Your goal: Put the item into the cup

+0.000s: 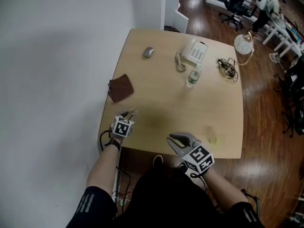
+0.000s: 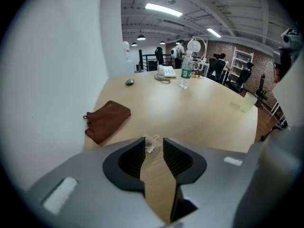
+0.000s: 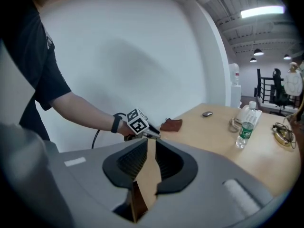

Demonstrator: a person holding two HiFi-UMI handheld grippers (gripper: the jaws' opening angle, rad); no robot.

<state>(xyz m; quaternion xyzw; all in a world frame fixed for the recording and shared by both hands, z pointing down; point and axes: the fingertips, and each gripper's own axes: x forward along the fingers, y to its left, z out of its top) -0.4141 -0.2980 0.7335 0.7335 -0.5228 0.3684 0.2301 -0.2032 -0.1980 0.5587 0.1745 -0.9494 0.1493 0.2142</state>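
**A:** Pale wood right across this bench, and the small white item lies on it just past the tips of the left hand-held gripper. The jaws are wide apart, with nothing pinched.

**B:** It looks a flimsy scrap. Close too high and the jaws could nip only a corner, or flick it away.

**A:** And the cup stands well apart, over on the far side.

**B:** That's a long carry, and a weak pinch may drop it. The right hand-held gripper hangs empty, jaws slightly parted. It isn't steadying that light cup, so a knock could tip it.
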